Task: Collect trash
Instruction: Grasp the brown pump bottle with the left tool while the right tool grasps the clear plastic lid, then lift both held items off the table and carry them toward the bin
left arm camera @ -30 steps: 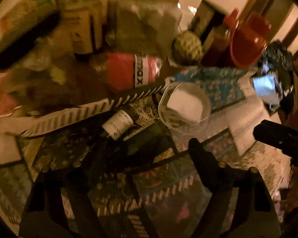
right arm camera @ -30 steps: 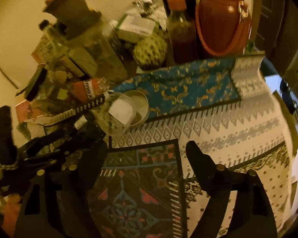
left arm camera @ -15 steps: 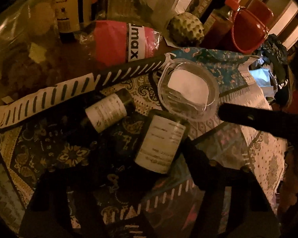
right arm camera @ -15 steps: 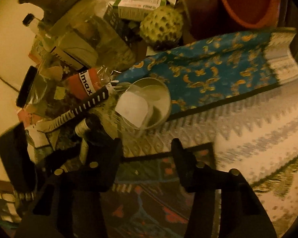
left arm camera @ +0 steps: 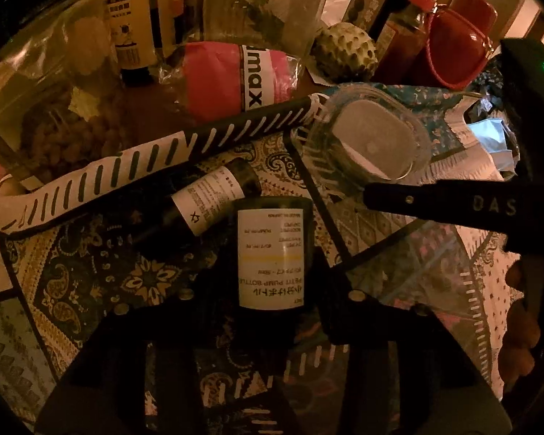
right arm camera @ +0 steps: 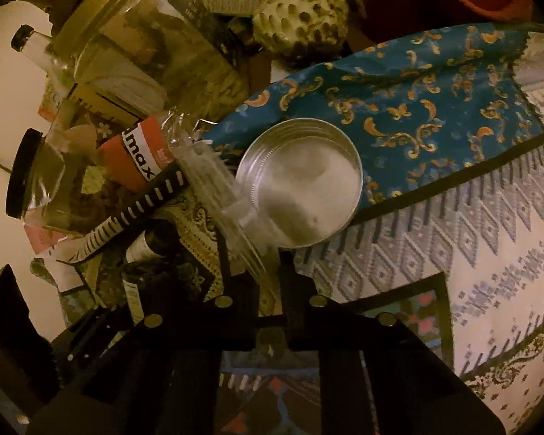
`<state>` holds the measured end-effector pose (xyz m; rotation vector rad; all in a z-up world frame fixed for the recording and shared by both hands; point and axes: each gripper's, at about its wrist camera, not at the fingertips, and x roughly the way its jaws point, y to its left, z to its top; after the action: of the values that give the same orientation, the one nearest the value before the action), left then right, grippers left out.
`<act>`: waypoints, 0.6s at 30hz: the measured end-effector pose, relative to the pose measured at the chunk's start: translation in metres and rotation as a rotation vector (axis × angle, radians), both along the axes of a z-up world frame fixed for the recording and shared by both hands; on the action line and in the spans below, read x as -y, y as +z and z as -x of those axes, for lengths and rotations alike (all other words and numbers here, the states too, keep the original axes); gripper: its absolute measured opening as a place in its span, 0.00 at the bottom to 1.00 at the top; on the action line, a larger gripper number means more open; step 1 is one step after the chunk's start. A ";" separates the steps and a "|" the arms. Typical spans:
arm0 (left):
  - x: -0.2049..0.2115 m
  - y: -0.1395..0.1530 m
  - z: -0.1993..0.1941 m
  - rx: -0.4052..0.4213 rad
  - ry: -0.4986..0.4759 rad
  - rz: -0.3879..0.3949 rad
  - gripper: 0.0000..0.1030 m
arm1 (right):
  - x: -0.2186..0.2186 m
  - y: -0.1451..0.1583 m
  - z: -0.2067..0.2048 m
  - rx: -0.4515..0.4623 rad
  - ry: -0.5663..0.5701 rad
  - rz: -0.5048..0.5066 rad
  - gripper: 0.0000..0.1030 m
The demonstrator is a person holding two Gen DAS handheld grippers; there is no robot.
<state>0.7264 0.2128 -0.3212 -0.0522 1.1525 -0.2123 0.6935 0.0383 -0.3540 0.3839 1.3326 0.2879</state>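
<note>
in the left wrist view the left gripper (left arm camera: 272, 282) sits low in the frame with its jaws set on either side of a dark pump bottle (left arm camera: 273, 250) with a white label, which lies between them on the patterned cloth (left arm camera: 72, 282) over the table; the dim light hides whether they press it. a second dark bottle (left arm camera: 210, 204) lies just above and left of it, touching it. in the right wrist view the right gripper (right arm camera: 261, 275) has its jaws drawn close together on the near edge of a clear plastic container (right arm camera: 232, 210) at centre frame. a round metal tin (right arm camera: 301, 185) touches the container on its right, resting on blue cloth (right arm camera: 417, 108). a red "max" packet (right arm camera: 137, 156) lies upper left, a bumpy green fruit (right arm camera: 301, 25) at the top, glass jars (right arm camera: 156, 50) beside it.
</note>
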 end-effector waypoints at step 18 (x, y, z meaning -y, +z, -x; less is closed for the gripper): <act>0.038 0.072 0.057 0.125 0.140 0.050 0.40 | 0.071 0.067 0.066 0.154 0.041 0.045 0.09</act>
<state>0.6694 0.1746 -0.2493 -0.1614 1.0150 -0.1180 0.6272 -0.0324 -0.2872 0.2911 1.1948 0.3148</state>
